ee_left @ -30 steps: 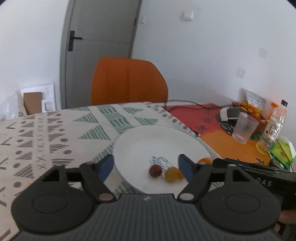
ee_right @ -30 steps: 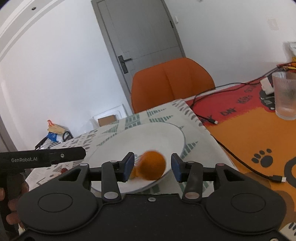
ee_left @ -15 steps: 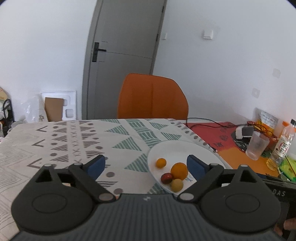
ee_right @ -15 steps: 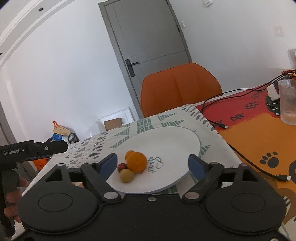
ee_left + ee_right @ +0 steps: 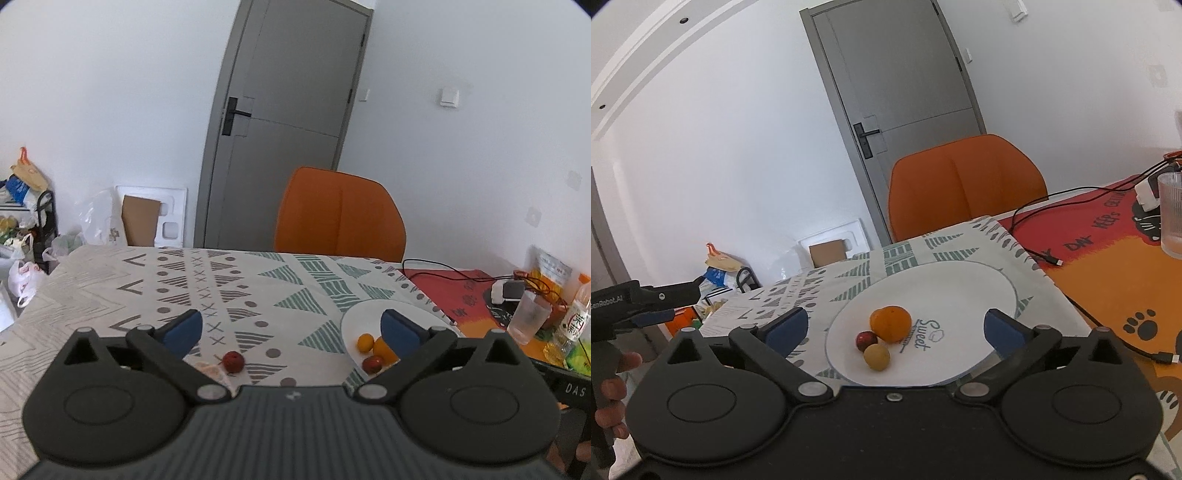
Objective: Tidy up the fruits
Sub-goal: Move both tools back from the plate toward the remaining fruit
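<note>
One plate [image 5: 960,280] lies ahead of the right gripper [image 5: 894,326], its near rim just under the spread jaws; seen from the left gripper [image 5: 291,328], the same plate [image 5: 354,317] sits ahead and to the right, partly behind the right-hand finger [image 5: 400,326]. Both grippers are opening, jaws wide, with nothing gripped in either. On the plate the right view counts three fruits in a tight cluster, midway between the jaws and slightly left of centre: one orange [image 5: 890,324], one yellow fruit [image 5: 876,356] nearest the gripper, one red fruit [image 5: 866,340] to its left. The left view shows a fourth, a small orange fruit [image 5: 365,342] at the far side of the cluster; the right view does not show it, presumably hidden behind the orange. One loose red fruit [image 5: 232,362] remains on the tablecloth [image 5: 147,291], off the plate, just ahead of the left gripper and a little left of its centre line, with a pale scrap beside it. It is round, so no long axis governs approach. Judgement: the left gripper is nearer and the better placed to collect it.
</note>
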### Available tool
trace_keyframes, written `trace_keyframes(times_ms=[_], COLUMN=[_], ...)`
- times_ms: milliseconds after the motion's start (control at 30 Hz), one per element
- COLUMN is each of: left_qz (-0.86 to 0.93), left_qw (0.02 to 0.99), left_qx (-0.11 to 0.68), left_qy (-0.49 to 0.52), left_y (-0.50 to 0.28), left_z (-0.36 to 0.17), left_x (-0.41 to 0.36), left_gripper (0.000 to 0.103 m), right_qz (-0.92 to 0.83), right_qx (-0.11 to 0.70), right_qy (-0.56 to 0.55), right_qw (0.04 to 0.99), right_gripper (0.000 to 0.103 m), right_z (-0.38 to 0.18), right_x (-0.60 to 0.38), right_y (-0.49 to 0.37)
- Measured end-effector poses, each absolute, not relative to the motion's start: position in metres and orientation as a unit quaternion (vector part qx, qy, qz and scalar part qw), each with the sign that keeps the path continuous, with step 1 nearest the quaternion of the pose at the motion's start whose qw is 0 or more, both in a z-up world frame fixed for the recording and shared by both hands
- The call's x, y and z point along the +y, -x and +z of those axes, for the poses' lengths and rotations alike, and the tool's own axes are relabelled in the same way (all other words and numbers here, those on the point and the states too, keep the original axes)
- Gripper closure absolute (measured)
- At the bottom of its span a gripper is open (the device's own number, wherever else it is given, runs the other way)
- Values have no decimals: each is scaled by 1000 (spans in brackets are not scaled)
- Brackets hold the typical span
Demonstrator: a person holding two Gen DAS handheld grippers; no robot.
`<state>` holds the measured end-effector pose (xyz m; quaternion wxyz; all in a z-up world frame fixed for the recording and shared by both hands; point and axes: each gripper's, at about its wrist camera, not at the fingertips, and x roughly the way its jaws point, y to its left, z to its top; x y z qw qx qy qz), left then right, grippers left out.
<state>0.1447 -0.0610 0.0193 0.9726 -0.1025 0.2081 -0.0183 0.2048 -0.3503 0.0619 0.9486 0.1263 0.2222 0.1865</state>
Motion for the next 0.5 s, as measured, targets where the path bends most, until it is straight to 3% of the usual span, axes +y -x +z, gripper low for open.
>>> trace_keyframes(times_ms=[500], left_qz=[-10], left_qw=[971], left_qx=[203], left_qy=[123], left_y=[-116], left_z=[24], left_x=[-27], left_gripper=[0], right_qz=[206], right_qx=[225], right_qy=[-116], right_qw=[945], right_gripper=[0], right_z=[70], right_x=[-332], right_y=[-194])
